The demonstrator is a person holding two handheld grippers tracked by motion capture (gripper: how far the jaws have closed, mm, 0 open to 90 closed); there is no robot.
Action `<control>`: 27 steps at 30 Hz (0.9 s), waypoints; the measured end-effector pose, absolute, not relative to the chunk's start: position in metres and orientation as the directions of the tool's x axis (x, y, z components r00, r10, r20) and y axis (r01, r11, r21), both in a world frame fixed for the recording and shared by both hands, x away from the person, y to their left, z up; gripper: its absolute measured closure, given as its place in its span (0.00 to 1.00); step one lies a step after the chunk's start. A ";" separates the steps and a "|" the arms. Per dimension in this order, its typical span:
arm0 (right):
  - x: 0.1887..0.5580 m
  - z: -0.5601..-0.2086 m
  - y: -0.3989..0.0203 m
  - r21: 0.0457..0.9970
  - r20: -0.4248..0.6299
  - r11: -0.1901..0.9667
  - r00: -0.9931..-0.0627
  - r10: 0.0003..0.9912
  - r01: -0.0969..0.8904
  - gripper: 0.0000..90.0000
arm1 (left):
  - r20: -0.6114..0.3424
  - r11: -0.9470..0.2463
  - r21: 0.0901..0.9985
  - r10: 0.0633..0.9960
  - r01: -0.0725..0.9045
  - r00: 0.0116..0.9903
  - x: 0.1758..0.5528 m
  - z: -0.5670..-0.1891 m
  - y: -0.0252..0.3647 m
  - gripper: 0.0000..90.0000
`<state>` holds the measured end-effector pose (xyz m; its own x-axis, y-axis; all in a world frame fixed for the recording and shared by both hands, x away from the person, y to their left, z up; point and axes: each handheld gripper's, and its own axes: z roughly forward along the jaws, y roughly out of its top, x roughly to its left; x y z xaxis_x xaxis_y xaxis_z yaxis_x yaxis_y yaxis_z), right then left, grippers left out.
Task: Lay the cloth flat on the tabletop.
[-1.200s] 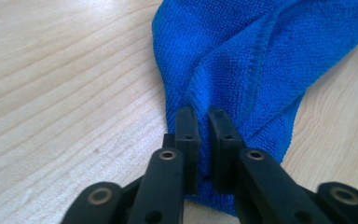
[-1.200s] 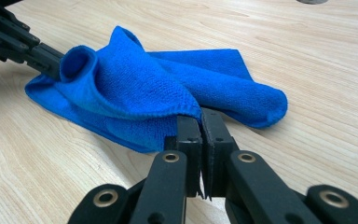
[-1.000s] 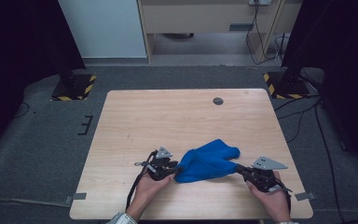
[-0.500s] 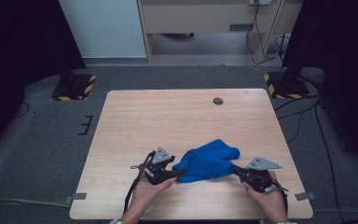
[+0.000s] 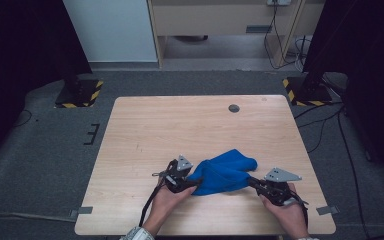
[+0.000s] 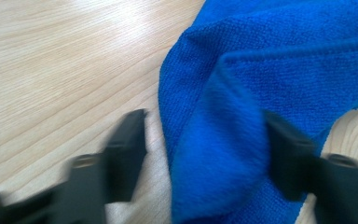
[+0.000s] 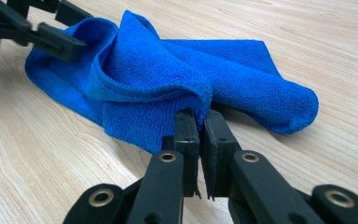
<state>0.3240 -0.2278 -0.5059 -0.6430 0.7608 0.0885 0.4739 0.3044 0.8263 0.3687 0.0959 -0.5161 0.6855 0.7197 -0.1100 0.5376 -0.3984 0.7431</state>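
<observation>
A crumpled blue cloth (image 5: 225, 172) lies on the wooden table (image 5: 180, 125) near its front edge. My left gripper (image 5: 194, 182) is at the cloth's left end. In the left gripper view its jaws (image 6: 205, 123) stand apart around a raised fold of the cloth (image 6: 261, 70); they have just been closing and the left pad is off the fabric. My right gripper (image 5: 252, 181) holds the cloth's right end. Its jaws (image 7: 199, 116) are pinched on a hem of the cloth (image 7: 168, 74). The left gripper (image 7: 77, 35) shows beyond it.
A small round grommet (image 5: 234, 108) sits in the table's far right part. Black stands with striped bases (image 5: 80, 95) (image 5: 305, 92) flank the table on the floor. Bare wood stretches behind and left of the cloth.
The left gripper has shifted slightly to the right, into the cloth's left edge. The right gripper and its pinched hem have stayed put.
</observation>
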 end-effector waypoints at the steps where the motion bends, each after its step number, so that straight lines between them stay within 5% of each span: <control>1: 0.324 -0.506 -0.228 0.826 0.088 0.304 -0.643 0.761 0.474 0.95 | -0.092 -0.402 0.744 0.730 0.534 0.678 0.368 -0.515 0.096 0.56; 9: 0.323 -0.506 -0.225 0.822 0.077 0.318 -0.646 0.759 0.472 0.93 | -0.115 -0.351 0.773 0.742 0.529 0.660 0.366 -0.501 0.114 0.91; 20: 0.327 -0.515 -0.218 0.797 0.045 0.341 -0.612 0.790 0.498 0.51 | -0.154 -0.293 0.755 0.791 0.587 0.592 0.373 -0.507 0.139 0.93; 27: 0.328 -0.518 -0.216 0.789 0.054 0.341 -0.612 0.789 0.510 0.42 | -0.149 -0.302 0.742 0.796 0.599 0.587 0.373 -0.512 0.143 0.92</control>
